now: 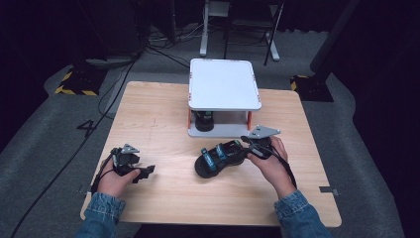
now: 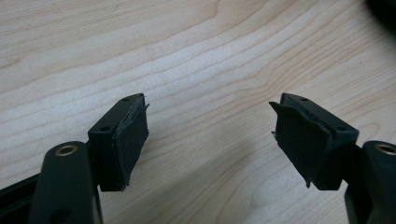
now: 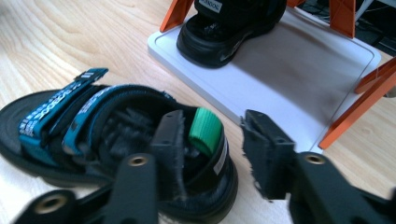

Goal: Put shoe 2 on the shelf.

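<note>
Standing behind the sandal, a rack shelters another shoe.

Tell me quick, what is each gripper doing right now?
Left gripper: open, holding nothing, over the bare table.
Right gripper: open around the heel of the sandal, not clamped.

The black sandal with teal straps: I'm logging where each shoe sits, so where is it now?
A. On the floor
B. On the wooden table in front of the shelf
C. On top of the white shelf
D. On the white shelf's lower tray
B: the black sandal with teal straps lies on the wooden table, before the white shelf, at the right hand-held gripper.
</note>
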`<state>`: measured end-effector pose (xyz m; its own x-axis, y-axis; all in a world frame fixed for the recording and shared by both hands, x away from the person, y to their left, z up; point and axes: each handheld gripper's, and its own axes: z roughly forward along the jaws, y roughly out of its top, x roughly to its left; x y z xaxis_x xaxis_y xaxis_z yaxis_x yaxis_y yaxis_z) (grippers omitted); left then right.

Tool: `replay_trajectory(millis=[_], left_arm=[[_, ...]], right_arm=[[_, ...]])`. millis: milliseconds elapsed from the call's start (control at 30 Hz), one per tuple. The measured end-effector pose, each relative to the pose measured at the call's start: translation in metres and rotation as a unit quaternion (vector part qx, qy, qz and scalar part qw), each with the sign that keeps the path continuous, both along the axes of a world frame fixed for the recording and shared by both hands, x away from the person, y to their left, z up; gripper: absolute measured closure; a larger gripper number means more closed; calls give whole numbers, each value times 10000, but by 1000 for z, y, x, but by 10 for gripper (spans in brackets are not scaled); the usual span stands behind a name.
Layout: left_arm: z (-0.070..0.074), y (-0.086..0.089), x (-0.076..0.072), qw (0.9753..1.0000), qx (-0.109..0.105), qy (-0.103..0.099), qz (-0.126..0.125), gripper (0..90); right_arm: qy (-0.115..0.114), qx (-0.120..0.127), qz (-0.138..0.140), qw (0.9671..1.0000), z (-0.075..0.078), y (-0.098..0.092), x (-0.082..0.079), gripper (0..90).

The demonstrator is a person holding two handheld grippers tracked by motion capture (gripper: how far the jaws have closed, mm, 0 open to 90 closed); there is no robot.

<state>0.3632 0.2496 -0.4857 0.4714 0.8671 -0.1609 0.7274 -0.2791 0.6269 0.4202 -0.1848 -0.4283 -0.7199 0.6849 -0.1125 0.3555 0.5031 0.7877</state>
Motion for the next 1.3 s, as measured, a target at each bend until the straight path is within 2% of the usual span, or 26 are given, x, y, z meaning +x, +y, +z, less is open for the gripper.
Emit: replay_trajectory(millis=[100,200,367,567,600,667,767,933,967,1033,1133,1200,1300], left_arm=[[-1,3,-3,10000,4,21,38,260],[-1,5,-4,10000,17,12,39,260],[-1,5,-4,10000,-6,12,63,260],[-1,3,-1,10000,-17,0,18,260],[-1,2,0,10000,-29,-2,22,261],[0,0,1,10000,-21,-14,-11,260],[0,-3,3,10000,-44,-4,-51,260],[1,-10,7,9999,-53,-6,-142,260],[1,-10,7,9999,-53,-6,-142,260],[1,-12,9,9999,-42,-28,-151,260],[0,-13,10,9998,-59,-9,-172,260],[0,-13,11,9998,-73,-19,-176,260],[0,-15,13,9998,-49,5,-204,261]], right_arm=[[-1,23,47,10000,1,2,1,763],[-11,-47,30,10000,4,0,0,855],[160,132,72,9998,11,-5,-5,869],[379,245,319,9985,25,-6,-20,871],[555,251,497,9969,33,-6,-30,871],[613,241,546,9963,35,-6,-33,871],[820,116,804,9933,41,-1,-50,871],[1029,172,1137,9880,46,8,-65,871],[1029,172,1137,9880,46,8,-65,871],[1278,324,1340,9822,46,12,-71,871],[1430,337,1439,9786,46,16,-77,870],[1446,315,1499,9776,45,19,-81,870],[1551,311,1659,9734,43,26,-86,869]])
